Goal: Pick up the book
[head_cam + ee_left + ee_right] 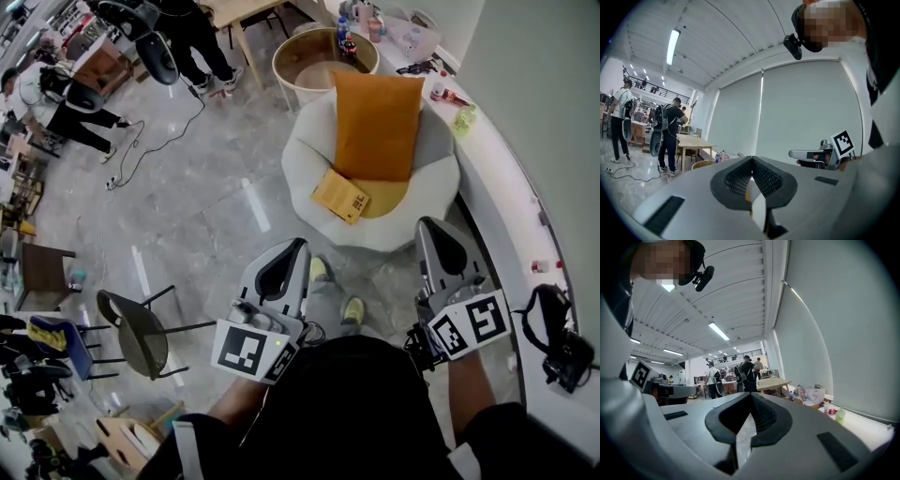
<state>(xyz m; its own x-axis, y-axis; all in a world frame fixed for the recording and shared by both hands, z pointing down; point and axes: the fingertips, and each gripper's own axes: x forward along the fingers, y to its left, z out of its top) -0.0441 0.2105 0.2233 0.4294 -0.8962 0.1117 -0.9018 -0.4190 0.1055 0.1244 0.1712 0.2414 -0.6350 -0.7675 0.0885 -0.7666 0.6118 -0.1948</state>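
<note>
A thin yellow book (340, 196) lies on the seat of a white round armchair (305, 159), in front of an upright orange cushion (378, 122). My left gripper (297, 246) and right gripper (429, 225) are held level close to my body, both short of the chair and apart from the book. In the left gripper view the left gripper (751, 159) has its ribbed pads pressed together with nothing between them. The right gripper (751, 394) also shows its jaws meeting at the tip, empty. The book is hidden in both gripper views.
A round wooden side table (323, 58) with a bottle stands behind the armchair. A curved white counter (497, 183) with small bottles runs along the right. A black chair (131, 333) stands at the left. People (192, 33) and floor cables (141, 150) are at the far left.
</note>
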